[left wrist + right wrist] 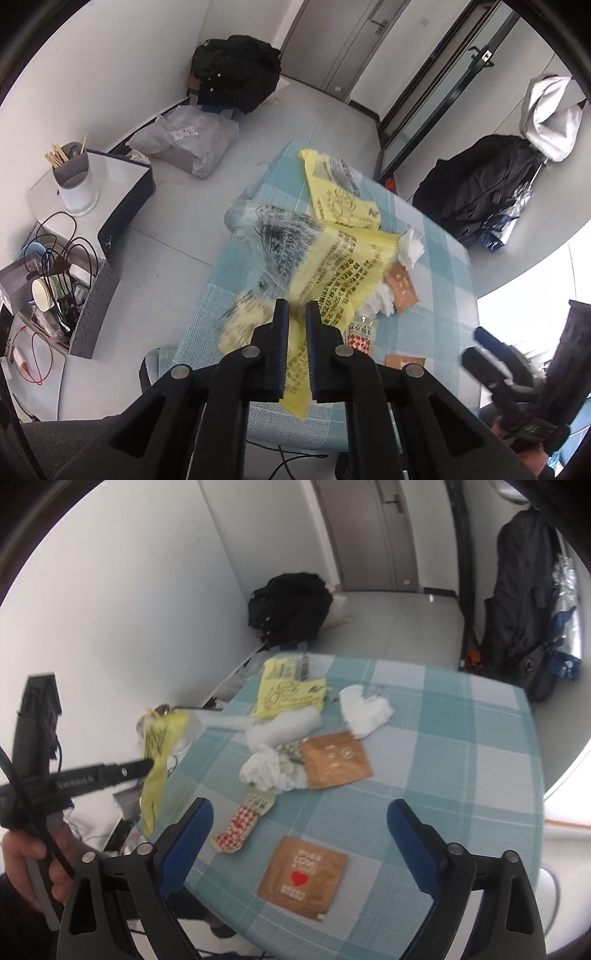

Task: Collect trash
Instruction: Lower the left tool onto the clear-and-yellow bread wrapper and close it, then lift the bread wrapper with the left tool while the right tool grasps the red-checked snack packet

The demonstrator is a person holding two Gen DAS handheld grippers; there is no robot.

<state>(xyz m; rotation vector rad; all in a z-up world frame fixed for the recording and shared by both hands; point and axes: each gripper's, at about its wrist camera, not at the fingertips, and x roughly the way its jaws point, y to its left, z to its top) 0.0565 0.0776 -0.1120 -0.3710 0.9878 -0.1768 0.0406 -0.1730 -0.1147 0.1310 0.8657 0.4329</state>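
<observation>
A yellow bag (pixel 295 373) is pinched in the left claw (pixel 296 314), while only the right view shows the heart packet (pixel 303 877) framed by the wide right claw (pixel 299 823) over the cluttered surface (pixel 461 775).

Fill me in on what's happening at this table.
A person with a gripper in each hand is clearing trash. The left gripper is shut on a yellow plastic bag, lifted beside the checked table. The right gripper hangs open over a brown packet with a red heart. Crumpled tissues and other wrappers remain.
</observation>
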